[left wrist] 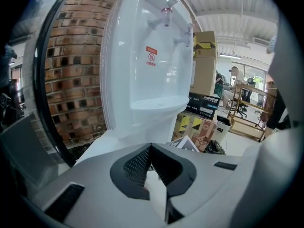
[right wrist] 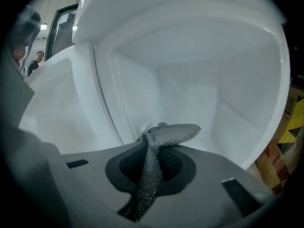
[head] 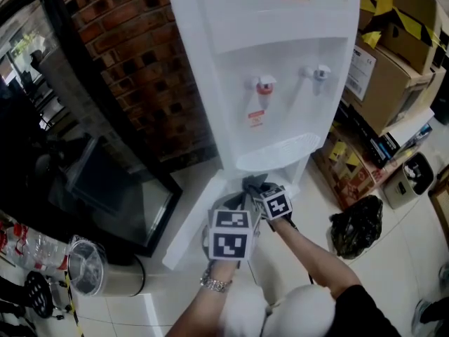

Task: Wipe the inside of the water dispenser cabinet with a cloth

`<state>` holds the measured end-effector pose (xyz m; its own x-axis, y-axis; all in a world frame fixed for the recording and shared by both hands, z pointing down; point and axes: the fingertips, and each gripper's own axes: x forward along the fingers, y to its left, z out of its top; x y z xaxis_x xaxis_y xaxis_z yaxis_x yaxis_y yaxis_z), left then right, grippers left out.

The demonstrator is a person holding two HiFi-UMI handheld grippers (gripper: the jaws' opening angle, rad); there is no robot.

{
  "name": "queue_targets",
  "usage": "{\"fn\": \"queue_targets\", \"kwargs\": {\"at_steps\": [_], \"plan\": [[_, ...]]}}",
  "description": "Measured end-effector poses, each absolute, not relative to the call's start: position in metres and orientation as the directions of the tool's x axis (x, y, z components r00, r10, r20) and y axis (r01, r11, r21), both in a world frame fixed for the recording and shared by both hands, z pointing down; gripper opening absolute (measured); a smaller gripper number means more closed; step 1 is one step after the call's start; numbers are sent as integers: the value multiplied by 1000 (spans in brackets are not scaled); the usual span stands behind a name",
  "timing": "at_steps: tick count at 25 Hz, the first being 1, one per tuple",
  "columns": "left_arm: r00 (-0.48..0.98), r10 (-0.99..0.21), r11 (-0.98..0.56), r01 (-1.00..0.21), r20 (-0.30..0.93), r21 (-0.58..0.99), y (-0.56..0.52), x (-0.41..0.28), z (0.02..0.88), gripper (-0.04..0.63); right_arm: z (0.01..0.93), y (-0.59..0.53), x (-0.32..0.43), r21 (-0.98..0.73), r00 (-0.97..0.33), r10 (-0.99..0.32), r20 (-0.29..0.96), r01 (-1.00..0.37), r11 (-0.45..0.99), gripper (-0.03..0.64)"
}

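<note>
Cloth [right wrist: 166,134] grip is the weak point here. The right gripper [right wrist: 152,145] pinches the grey cloth as a thin twisted strand running up between its jaws. Only a small flap folds out beyond the tips, at the centre of the right gripper view. That flap sits at the mouth of the cabinet [right wrist: 199,75], whose bare white walls fill the upper part of that view; whether it touches the floor of the cabinet I cannot tell.

With so little fabric ahead of the tips, a firm rub against the wall would likely drag the strand out of the pinch. The hard jaw ends could also scrape the plastic while the cloth trails behind.

In the head view, the open cabinet door [head: 195,220] slants down toward the lower left below the water dispenser [head: 280,83]. Nothing appears to hold it. The left gripper [left wrist: 151,148] has its jaws pressed together with nothing visible between them, and it is aimed up at the dispenser front. A sideways sweep of the right arm could knock the door, or the door could swing back onto the arm.
</note>
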<state>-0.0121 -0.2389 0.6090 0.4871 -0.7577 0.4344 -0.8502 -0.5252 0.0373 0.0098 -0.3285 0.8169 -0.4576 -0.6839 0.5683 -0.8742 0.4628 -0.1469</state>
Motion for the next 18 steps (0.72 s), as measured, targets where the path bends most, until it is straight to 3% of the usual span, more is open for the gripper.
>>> {"fn": "queue_targets", "kwargs": {"at_steps": [9, 18], "plan": [[493, -755, -531, -846, 431, 38, -239, -18, 608, 3, 733, -370, 39, -174, -456, -818, 351, -890, 421, 31], [498, -758, -539, -842, 422, 27, -236, -19, 604, 3, 845, -347, 13, -107, -438, -665, 604, -872, 477, 31]]}}
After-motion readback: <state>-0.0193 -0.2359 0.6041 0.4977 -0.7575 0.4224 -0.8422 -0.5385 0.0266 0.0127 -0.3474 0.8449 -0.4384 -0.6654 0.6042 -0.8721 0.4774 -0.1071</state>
